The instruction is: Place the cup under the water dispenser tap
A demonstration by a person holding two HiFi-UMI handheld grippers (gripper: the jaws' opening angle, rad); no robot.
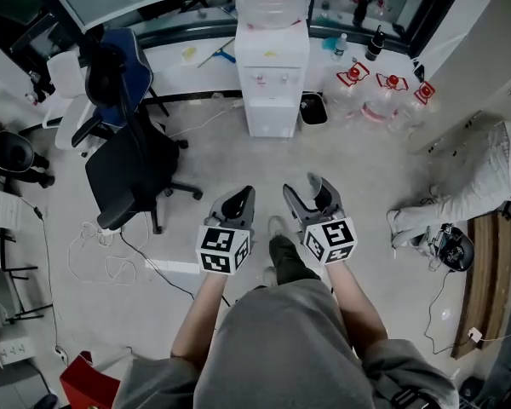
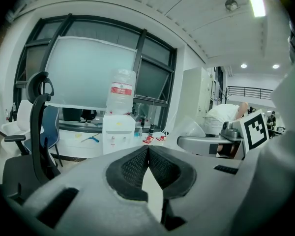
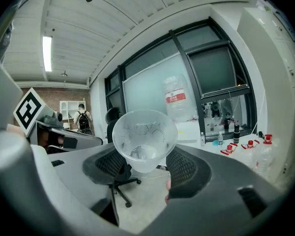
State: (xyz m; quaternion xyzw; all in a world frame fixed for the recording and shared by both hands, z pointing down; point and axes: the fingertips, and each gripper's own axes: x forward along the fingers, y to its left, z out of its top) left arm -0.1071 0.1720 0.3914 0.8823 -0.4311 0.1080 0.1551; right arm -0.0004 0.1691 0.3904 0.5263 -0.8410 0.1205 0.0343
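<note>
A clear plastic cup [image 3: 143,139] sits upright between the pads of my right gripper [image 3: 145,165], which is shut on it. In the head view the cup [image 1: 313,182] shows dimly between the right gripper's [image 1: 311,192] jaws. My left gripper [image 1: 234,203] is beside it, jaws shut and empty, the pads [image 2: 137,167] meeting at the tip. The white water dispenser [image 1: 272,66] with a bottle on top stands ahead across open floor, its taps [image 1: 271,79] on the front. It also appears in the left gripper view, dispenser [image 2: 119,134], and its bottle [image 3: 177,100] in the right gripper view.
Black and blue office chairs [image 1: 128,169] stand left of the path, with cables [image 1: 102,245] on the floor. Water jugs with red caps [image 1: 383,92] sit right of the dispenser. A crouched person [image 1: 477,186] is at the right. A counter [image 1: 196,58] runs behind.
</note>
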